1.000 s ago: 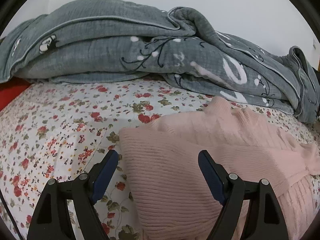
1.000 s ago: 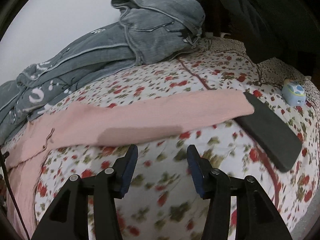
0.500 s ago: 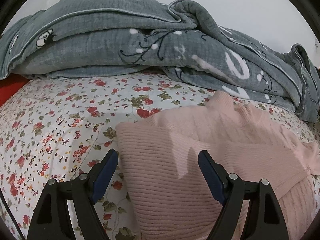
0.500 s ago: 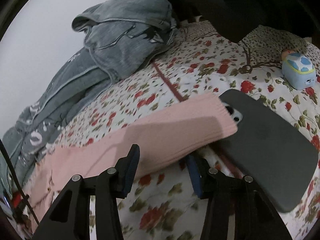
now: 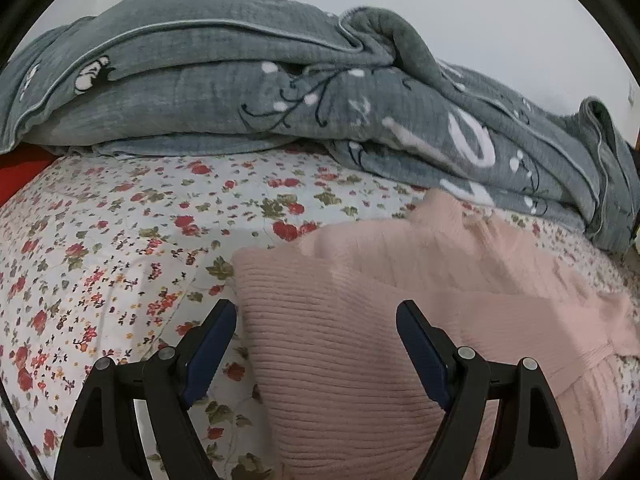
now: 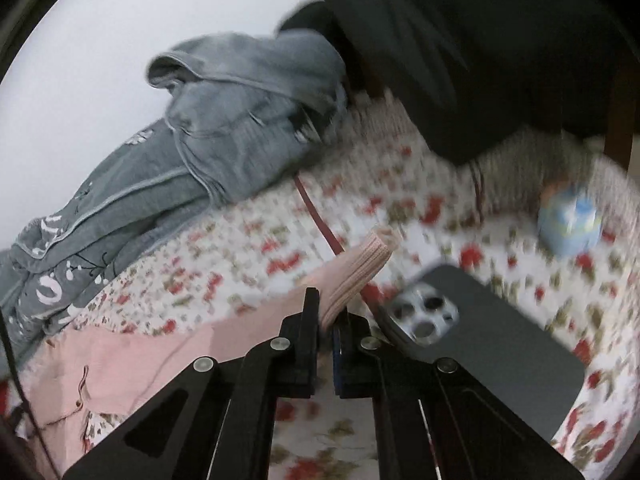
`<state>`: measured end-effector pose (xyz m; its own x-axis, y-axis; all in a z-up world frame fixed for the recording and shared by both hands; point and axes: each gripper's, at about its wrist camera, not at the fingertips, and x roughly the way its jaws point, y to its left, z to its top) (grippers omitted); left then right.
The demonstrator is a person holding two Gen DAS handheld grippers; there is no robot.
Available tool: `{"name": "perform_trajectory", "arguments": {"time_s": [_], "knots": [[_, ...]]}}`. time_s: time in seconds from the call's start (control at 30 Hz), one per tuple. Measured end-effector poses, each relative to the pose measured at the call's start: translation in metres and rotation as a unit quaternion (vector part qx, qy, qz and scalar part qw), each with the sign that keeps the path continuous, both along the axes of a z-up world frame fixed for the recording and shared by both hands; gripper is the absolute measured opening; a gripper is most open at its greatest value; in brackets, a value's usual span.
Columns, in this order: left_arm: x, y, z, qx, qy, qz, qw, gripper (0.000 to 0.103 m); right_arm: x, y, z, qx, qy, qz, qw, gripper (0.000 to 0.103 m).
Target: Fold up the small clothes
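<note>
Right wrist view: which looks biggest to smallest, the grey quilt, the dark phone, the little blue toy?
1. Grey quilt, largest by far.
2. Dark phone; it lies close to the camera, which inflates it.
3. Blue toy, smallest, though blurred and farther back, so its true size is unsure.

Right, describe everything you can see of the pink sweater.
The pink sweater is a ribbed knit with a raised collar, lying partly folded on the floral bedsheet near the grey quilt. One long sleeve stretches out flat; its ribbed cuff is pinched in the right tongs, which have just closed on it, beside a dark phone. The open left tongs straddle a folded edge without pinching it.
</note>
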<state>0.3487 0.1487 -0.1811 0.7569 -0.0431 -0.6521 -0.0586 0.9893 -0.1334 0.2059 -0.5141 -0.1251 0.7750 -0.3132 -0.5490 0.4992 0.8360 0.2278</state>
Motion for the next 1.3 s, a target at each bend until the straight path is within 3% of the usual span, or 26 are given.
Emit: {"name": "perform_trajectory", "arguments": {"time_s": [0.13, 0.33, 0.57, 0.73, 0.87, 0.93, 1.07, 1.17, 1.23, 1.3], "knots": [[-0.007, 0.011, 0.005, -0.026, -0.016, 0.012, 0.9995, 0.081, 0.019, 0.037, 0.035, -0.023, -0.012, 0.016, 1.000, 0.005], [-0.014, 0.039, 0.015, -0.073, -0.043, 0.047, 0.9953, 0.081, 0.050, 0.137, 0.086, -0.067, -0.041, 0.090, 0.993, 0.005], [-0.020, 0.059, 0.023, -0.054, -0.059, 0.108, 0.9910, 0.081, 0.079, 0.277, 0.113, -0.081, -0.066, 0.207, 0.973, 0.005], [-0.021, 0.077, 0.024, -0.070, -0.056, 0.128, 0.9877, 0.081, 0.101, 0.363, 0.101, -0.048, -0.061, 0.279, 0.957, 0.005], [-0.023, 0.101, 0.022, -0.124, -0.045, 0.145, 0.9806, 0.081, 0.123, 0.425, 0.071, -0.015, -0.029, 0.338, 0.940, 0.005], [-0.023, 0.106, 0.021, -0.125, -0.042, 0.154, 0.9791, 0.081, 0.128, 0.454, 0.053, -0.004, -0.007, 0.366, 0.931, 0.005], [-0.023, 0.106, 0.020, -0.109, -0.040, 0.166, 0.9793, 0.081, 0.137, 0.501, 0.017, -0.006, 0.049, 0.423, 0.905, 0.005], [-0.021, 0.104, 0.019, -0.109, -0.037, 0.157, 0.9809, 0.081, 0.135, 0.516, 0.004, -0.003, 0.065, 0.451, 0.890, 0.007], [-0.022, 0.101, 0.021, -0.101, -0.040, 0.154, 0.9820, 0.081, 0.137, 0.527, -0.004, 0.012, 0.084, 0.477, 0.875, 0.015], [-0.022, 0.099, 0.021, -0.097, -0.042, 0.152, 0.9827, 0.081, 0.136, 0.530, -0.009, 0.047, 0.104, 0.514, 0.850, 0.026]]}}
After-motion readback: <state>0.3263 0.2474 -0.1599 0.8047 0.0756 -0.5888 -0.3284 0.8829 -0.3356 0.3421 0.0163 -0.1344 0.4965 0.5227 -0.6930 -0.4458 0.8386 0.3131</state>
